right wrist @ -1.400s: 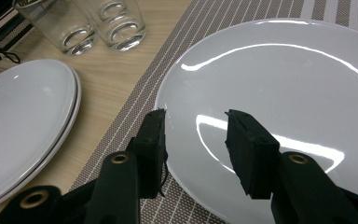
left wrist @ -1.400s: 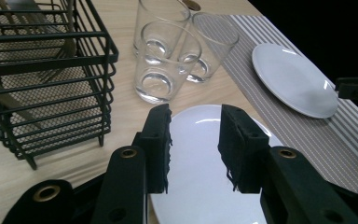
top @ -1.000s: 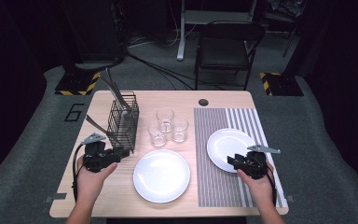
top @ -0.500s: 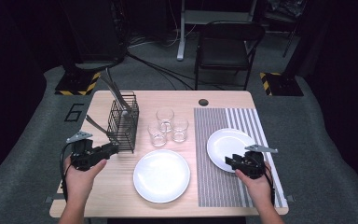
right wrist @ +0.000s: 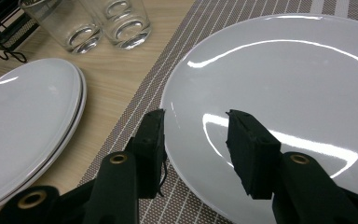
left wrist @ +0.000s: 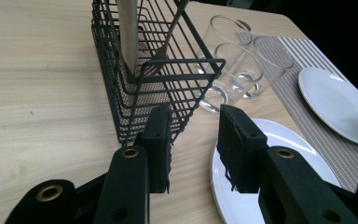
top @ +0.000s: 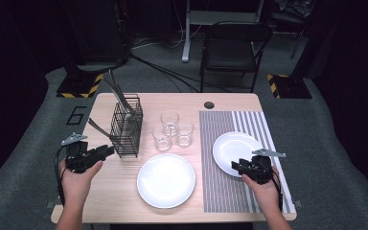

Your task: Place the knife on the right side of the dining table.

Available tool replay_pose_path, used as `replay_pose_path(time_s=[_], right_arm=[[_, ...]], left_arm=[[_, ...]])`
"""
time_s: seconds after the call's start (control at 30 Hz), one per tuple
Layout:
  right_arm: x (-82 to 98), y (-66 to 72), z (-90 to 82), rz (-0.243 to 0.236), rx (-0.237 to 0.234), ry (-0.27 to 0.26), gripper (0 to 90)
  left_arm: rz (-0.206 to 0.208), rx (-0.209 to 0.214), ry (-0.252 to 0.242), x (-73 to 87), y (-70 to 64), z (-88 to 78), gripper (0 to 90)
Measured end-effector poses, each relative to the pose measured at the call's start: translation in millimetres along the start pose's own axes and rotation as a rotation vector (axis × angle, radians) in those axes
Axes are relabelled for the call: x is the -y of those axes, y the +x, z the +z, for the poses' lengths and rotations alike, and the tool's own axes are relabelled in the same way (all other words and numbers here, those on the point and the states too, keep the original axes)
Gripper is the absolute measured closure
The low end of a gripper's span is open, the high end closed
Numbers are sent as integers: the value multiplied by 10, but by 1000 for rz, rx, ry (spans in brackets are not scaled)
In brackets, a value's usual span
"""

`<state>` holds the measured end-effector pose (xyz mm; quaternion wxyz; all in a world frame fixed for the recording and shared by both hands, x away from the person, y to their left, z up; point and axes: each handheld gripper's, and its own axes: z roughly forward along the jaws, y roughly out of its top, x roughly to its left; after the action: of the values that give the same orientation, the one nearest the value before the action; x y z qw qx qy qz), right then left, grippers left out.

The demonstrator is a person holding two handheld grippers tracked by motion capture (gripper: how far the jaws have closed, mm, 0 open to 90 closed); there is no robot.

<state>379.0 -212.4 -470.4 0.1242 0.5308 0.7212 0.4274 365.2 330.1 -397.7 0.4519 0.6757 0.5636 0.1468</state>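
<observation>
Where right claw (right wrist: 195, 154) gapes, plate rim (right wrist: 186, 172)

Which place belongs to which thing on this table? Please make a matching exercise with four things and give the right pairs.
Things:
1. wire basket
2. three glasses
3. small plate
4. stacked plates

Places:
A. on the striped mat, at the right gripper
B. on bare wood at the near edge, in the middle
C. near the left gripper, with cutlery in it
D. between the basket and the mat

Pairs: 1-C, 2-D, 3-A, 4-B
</observation>
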Motion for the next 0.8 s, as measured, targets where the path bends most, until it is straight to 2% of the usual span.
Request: replay_pose_path(time_s=[0.37, 0.53, 0.57, 0.8], right_arm=[[4, -12, 3, 7, 1, 2, 563], [4, -10, -1, 7, -2, 1, 563], [4, -9, -2, 7, -2, 2, 563], [6, -9, 1, 8, 0, 4, 563]], left_arm=[[-19, -19, 7, -6, 92, 36, 647], [-31, -42, -10, -43, 114, 50, 647], [-19, -44, -5, -55, 127, 48, 647], [-17, -74, -16, -119, 160, 94, 647]])
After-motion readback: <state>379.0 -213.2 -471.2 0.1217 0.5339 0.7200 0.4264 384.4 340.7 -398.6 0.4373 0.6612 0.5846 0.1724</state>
